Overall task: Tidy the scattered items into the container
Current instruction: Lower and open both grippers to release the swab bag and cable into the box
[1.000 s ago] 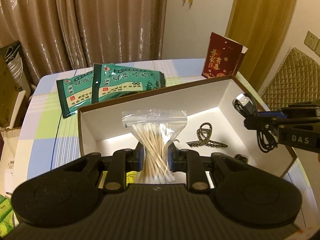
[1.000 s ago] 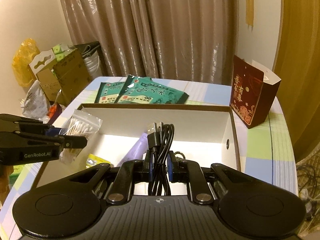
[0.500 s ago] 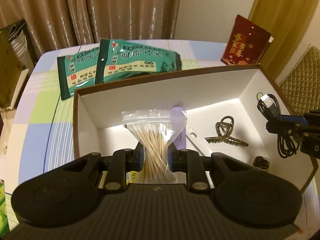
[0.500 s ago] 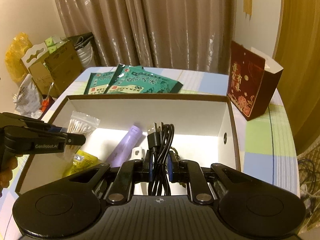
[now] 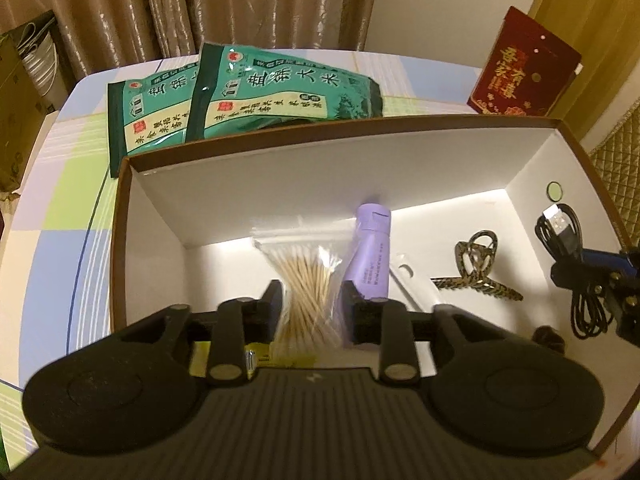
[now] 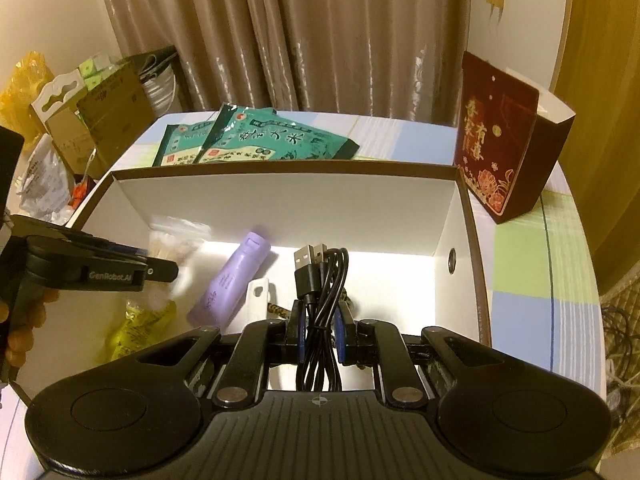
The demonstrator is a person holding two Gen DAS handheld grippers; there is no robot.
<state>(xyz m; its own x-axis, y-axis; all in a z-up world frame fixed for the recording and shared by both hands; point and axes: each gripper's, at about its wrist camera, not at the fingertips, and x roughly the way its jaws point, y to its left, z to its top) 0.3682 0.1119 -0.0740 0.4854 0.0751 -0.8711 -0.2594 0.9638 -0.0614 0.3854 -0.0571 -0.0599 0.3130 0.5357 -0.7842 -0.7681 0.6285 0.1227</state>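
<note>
A brown box with white inside (image 5: 256, 184) (image 6: 288, 204) stands on the table. My left gripper (image 5: 311, 300) is over its left part, jaws spread apart, with the clear bag of cotton swabs (image 5: 306, 276) loose between them; the bag looks blurred in the right wrist view (image 6: 176, 240). My right gripper (image 6: 320, 330) is shut on a coiled black USB cable (image 6: 320, 280) over the box's right part; the cable also shows in the left wrist view (image 5: 560, 236). In the box lie a purple tube (image 5: 370, 252), a hair claw (image 5: 476, 268), a yellow packet (image 6: 136, 328) and a white tag (image 6: 258, 296).
Two green rice packets (image 5: 256, 96) lie on the checked tablecloth behind the box. A dark red paper bag (image 6: 508, 136) stands at the back right. Cardboard boxes and bags (image 6: 80, 120) sit off the table to the left. Curtains hang behind.
My left gripper's jaws have opened and let go of the cotton swab bag. Both grippers have moved forward and lower over the box. The right gripper still holds the cable.
</note>
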